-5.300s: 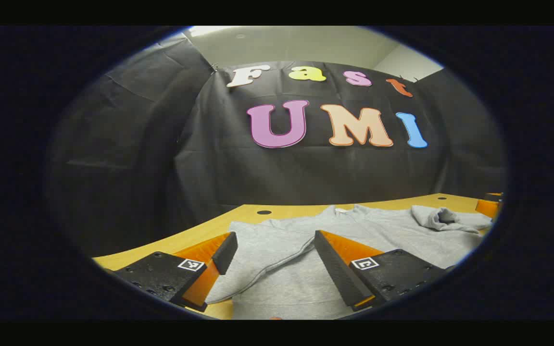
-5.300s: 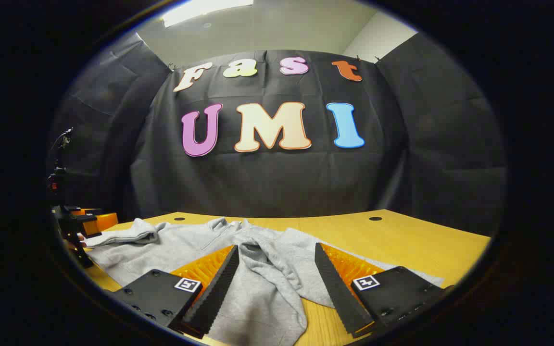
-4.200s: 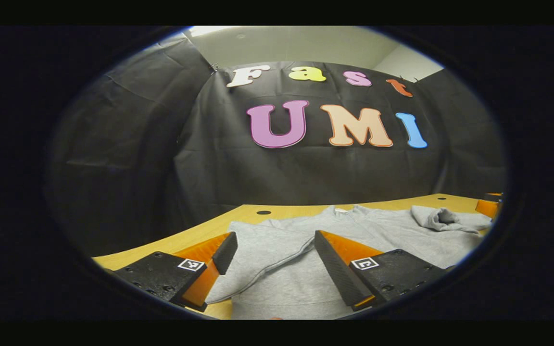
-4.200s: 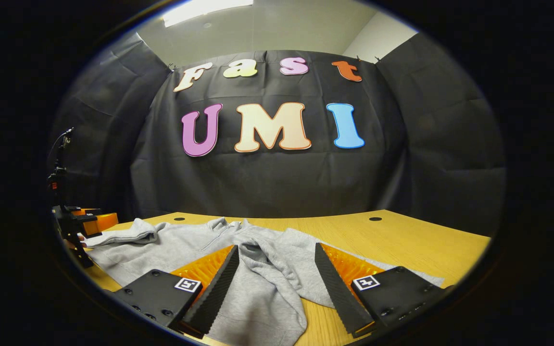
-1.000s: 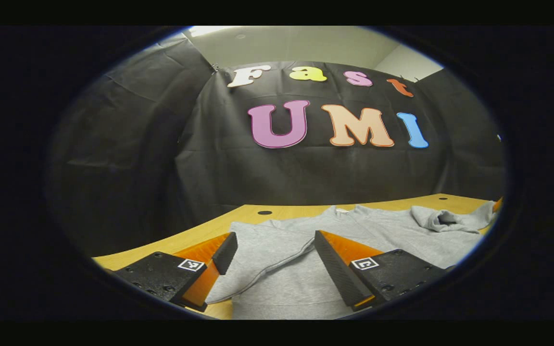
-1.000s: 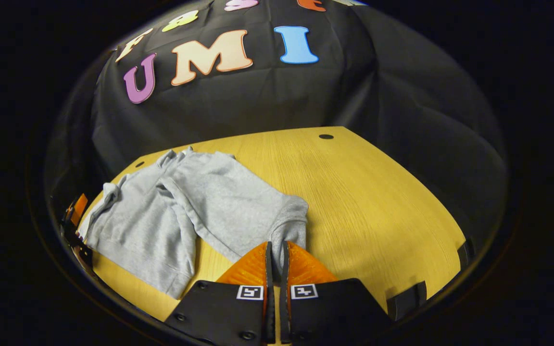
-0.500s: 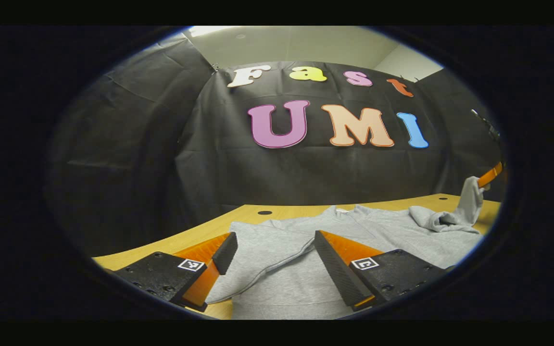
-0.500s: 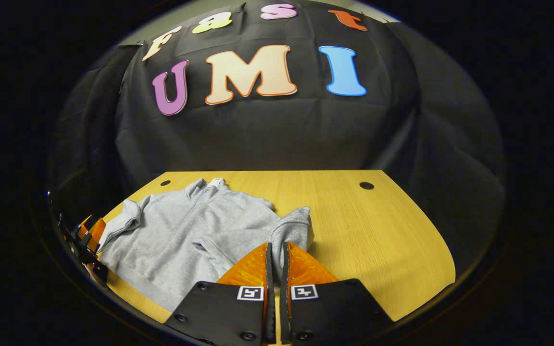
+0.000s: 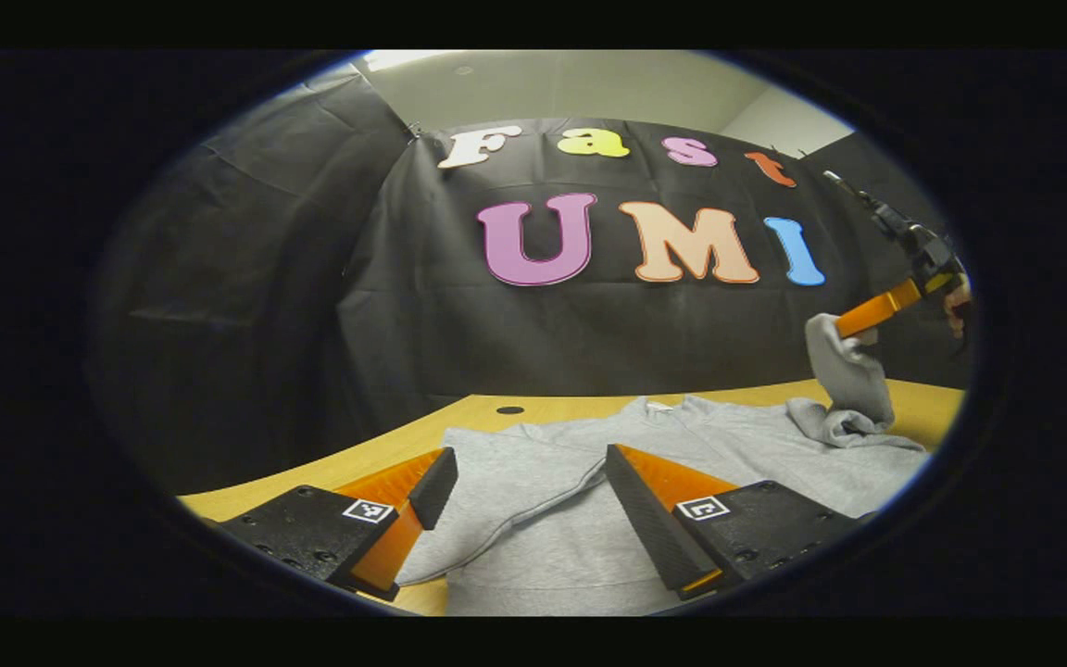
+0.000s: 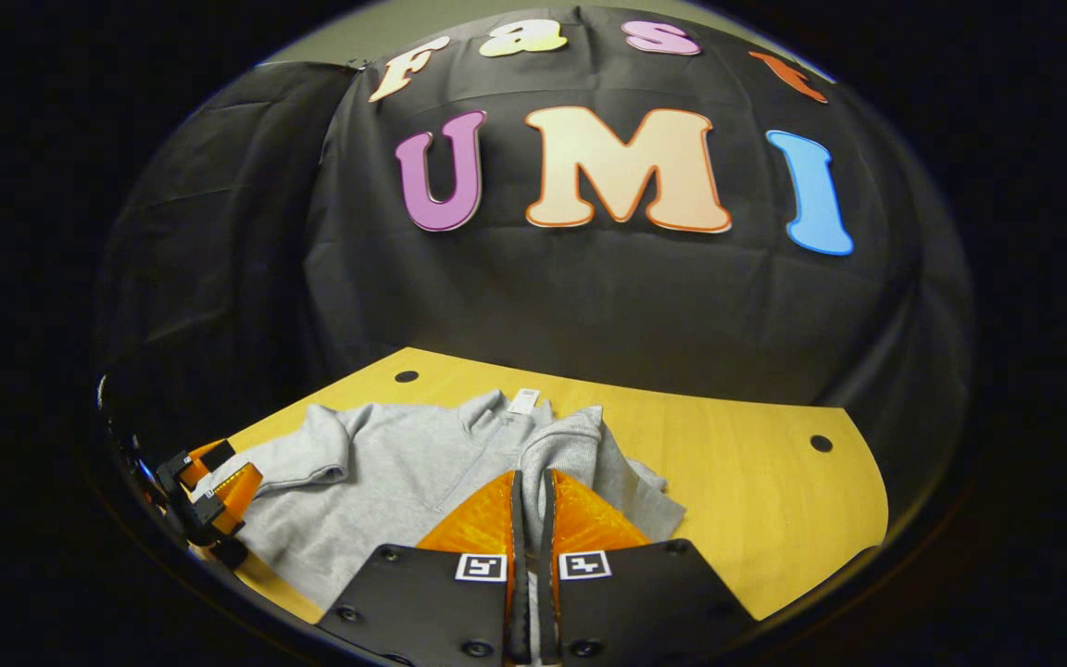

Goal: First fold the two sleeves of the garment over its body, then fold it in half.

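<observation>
Pinching sleeve point(image 10: 559, 445) aloft, right gripper point(image 10: 533, 482)

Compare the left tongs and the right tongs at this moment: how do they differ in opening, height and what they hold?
The left tongs are wide open and hold nothing; the right tongs are shut on the sleeve cuff. The left tongs sit low at the sweatshirt, its left sleeve lying flat between the fingers; the right tongs are raised, lifting their sleeve clear of the table. Both are at the same grey sweatshirt.
</observation>
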Tool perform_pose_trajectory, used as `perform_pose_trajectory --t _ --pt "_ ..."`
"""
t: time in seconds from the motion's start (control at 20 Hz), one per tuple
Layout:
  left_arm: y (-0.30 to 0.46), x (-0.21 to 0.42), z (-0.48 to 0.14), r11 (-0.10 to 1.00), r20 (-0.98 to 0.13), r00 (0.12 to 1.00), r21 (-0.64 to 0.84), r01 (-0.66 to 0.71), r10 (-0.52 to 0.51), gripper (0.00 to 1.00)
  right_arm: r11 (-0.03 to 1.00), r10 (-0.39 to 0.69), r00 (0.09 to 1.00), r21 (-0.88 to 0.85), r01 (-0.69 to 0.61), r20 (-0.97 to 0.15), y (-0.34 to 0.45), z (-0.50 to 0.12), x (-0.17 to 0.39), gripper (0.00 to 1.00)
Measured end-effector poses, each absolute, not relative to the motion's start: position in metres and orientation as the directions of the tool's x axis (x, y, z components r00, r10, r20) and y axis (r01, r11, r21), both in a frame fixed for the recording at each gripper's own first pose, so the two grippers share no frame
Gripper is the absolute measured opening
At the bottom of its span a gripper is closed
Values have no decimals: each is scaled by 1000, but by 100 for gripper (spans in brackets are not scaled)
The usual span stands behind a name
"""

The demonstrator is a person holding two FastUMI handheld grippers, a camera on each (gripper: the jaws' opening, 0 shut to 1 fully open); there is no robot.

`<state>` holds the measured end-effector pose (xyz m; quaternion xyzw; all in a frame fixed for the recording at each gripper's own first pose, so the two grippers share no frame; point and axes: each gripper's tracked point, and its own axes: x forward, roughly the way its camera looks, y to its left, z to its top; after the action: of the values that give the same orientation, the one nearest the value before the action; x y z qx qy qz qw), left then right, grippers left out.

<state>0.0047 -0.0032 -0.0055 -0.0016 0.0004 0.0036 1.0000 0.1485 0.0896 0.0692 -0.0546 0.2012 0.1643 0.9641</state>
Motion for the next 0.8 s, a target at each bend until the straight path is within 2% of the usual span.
perform_pose_trajectory --t 0.45,0.8 --pt "-4 5 -6 1000 -1 1000 -4 -5 5 96 854 491 764 56 -518 -420 257 35 187 6" --pt "-4 6 -6 1000 0 1000 -4 -3 3 96 845 502 714 100 -526 -488 321 -29 210 6"
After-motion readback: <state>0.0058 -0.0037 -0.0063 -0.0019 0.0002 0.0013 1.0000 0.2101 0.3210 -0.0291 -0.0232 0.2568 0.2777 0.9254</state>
